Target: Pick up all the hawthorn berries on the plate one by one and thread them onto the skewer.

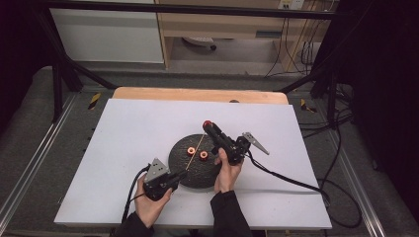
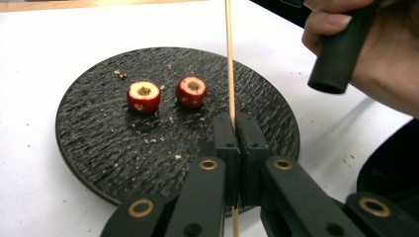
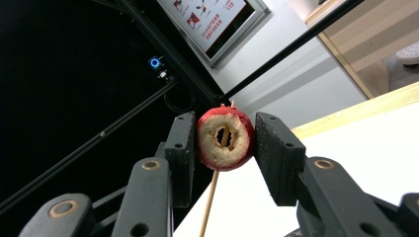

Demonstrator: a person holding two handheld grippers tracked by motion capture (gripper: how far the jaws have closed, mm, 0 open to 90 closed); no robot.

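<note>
1. While the left gripper (image 2: 232, 143) sat nearest, its fingers pinched a thin wooden skewer (image 2: 229, 59) at the black plate's (image 2: 99, 148) near edge.
2. Farther on, two cored red fruits (image 2: 144, 96) rested side by side on that plate, on the white surface (image 1: 133, 128).
3. Beyond, the right gripper's (image 3: 225, 140) fingers squeezed a third cored fruit (image 3: 225, 139), the skewer tip inside its hole.

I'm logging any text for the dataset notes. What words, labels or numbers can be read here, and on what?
Poster on the wall behind the right gripper: red pictures and some print, too small and blurred to read.
No readable text on the plate, skewer or fruit pieces.
</note>
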